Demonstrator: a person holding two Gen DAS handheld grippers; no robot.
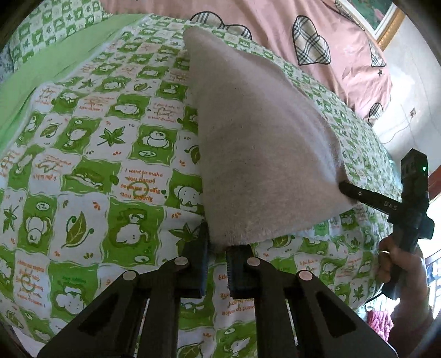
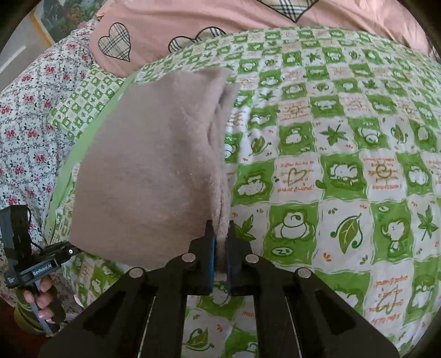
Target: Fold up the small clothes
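A small beige-pink fuzzy garment point(image 1: 256, 143) is held up above a green-and-white patterned bedspread point(image 1: 96, 165). My left gripper point(image 1: 217, 247) is shut on its near lower corner. My right gripper point(image 2: 220, 236) is shut on the other corner, with bunched folds of the garment point(image 2: 154, 165) between the pads. The right gripper also shows in the left wrist view point(image 1: 344, 187) at the cloth's right edge. The left gripper shows in the right wrist view point(image 2: 69, 252) at the cloth's lower left. The cloth hangs stretched between the two.
A pink quilt with plaid hearts point(image 1: 317, 35) lies at the back of the bed. A floral sheet point(image 2: 24, 124) lies at the left in the right wrist view. A plain green strip point(image 1: 41, 77) borders the bedspread. A framed picture point(image 1: 383, 19) hangs on the wall.
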